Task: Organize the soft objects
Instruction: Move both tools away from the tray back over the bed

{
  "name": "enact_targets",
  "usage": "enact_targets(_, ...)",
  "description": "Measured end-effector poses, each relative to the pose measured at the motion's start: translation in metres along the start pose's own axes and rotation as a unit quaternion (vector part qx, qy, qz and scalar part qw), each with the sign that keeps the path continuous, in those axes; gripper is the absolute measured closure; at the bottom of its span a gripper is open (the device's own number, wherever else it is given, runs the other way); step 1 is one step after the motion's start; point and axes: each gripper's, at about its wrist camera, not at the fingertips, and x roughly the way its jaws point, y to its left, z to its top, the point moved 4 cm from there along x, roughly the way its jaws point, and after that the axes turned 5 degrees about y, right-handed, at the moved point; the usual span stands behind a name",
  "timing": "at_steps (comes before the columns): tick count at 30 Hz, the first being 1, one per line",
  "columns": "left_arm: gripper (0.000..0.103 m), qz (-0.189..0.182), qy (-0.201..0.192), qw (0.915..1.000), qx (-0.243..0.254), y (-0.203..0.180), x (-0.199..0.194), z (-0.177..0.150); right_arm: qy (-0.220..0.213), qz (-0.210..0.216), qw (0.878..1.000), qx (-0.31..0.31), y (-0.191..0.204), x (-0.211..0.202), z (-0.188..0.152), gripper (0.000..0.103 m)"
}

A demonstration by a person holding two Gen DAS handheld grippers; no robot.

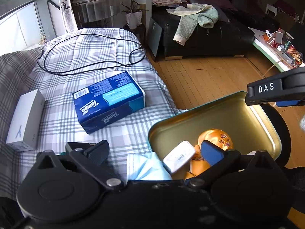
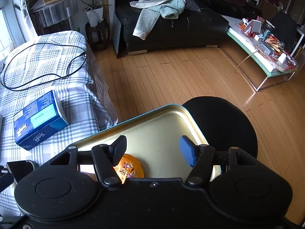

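Note:
A gold metal tin [image 1: 219,114] stands open on a black round stool [image 2: 228,124] beside the bed. An orange embroidered pouch [image 1: 215,137] and a small white pack [image 1: 179,158] lie inside it. A light blue cloth [image 1: 148,168] hangs over its near corner. My left gripper [image 1: 155,152] is open wide above that corner, its pads touching nothing. My right gripper [image 2: 152,150] is open over the tin [image 2: 162,126], with nothing between its fingers and the pouch [image 2: 129,168] under its left finger. A blue Tempo tissue pack [image 1: 108,99] lies on the plaid bedcover.
A white box [image 1: 24,120] and a looped black cable [image 1: 85,53] lie on the bed. Wooden floor [image 2: 171,76] spreads beyond the stool. A black sofa with a green garment [image 2: 162,7] stands at the back, and a cluttered low table [image 2: 263,43] at the right.

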Motion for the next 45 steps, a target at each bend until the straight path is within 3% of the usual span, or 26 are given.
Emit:
enact_targets(8, 0.0, 0.041, -0.009, 0.999, -0.014, 0.056, -0.013, -0.001, 0.012, 0.037, 0.998, -0.047, 0.029, -0.007, -0.008, 0.044)
enact_targets(16, 0.0, 0.078, 0.003, 0.9958, -0.047, 0.118, -0.01, -0.009, 0.065, 0.124, 0.988, -0.065, 0.06, 0.0, -0.018, 0.045)
enact_targets(24, 0.0, 0.104, 0.024, 0.9897, -0.096, 0.175, 0.002, -0.019, 0.051, 0.137, 0.985, -0.089, 0.101, 0.008, -0.029, 0.045)
enact_targets(31, 0.0, 0.13, 0.017, 0.9822, -0.135, 0.218, -0.002, -0.02, -0.008, 0.071, 0.992, -0.102, 0.134, 0.031, -0.021, 0.045)
enact_targets(37, 0.0, 0.134, 0.011, 0.977, -0.166, 0.251, -0.005, -0.021, -0.016, 0.027, 0.988, -0.151, 0.162, 0.059, -0.025, 0.046)
enact_targets(41, 0.0, 0.12, 0.02, 0.9745, -0.188, 0.266, 0.002, -0.029, -0.016, 0.014, 0.984, -0.178, 0.171, 0.071, -0.03, 0.046)
enact_targets(45, 0.0, 0.106, 0.038, 0.9723, -0.205, 0.272, 0.016, -0.041, -0.004, 0.034, 0.984, -0.172, 0.172, 0.075, -0.029, 0.046)
